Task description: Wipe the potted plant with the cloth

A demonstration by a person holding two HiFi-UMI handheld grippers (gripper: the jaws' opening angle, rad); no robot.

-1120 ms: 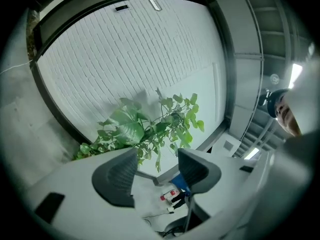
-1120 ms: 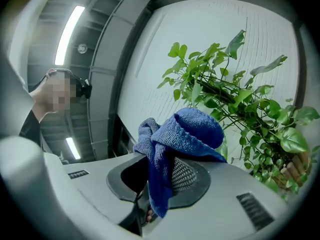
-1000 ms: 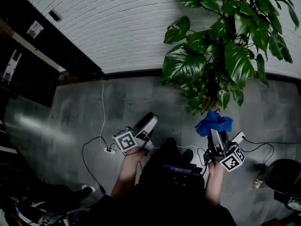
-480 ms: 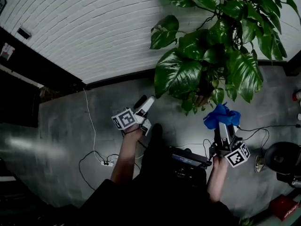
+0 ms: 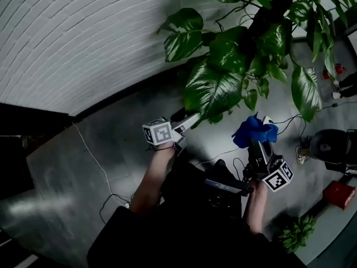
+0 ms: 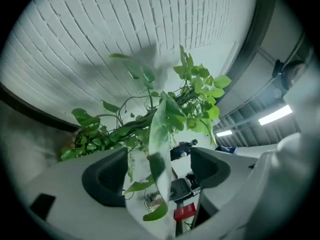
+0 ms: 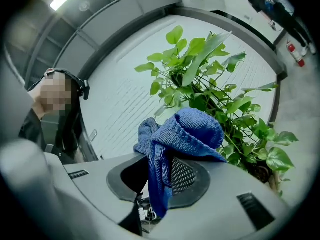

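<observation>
The potted plant fills the upper right of the head view, tall with broad green leaves. My left gripper reaches under its big lowest leaf. In the left gripper view the jaws stand open, having just been opening, and a leaf hangs edge-on between the left gripper pads without being pressed. My right gripper is shut on the blue cloth, held up beside the foliage. The right gripper view shows the cloth bunched over the right gripper, with the plant just beyond.
A white brick wall runs behind the plant. On the grey floor lie a cable, a black round stool, a red box and a small green plant. A person stands at left in the right gripper view.
Both grippers have moved toward the plant. The left one went from the bare floor up under the big leaf. The right one carried the cloth closer to the foliage.
</observation>
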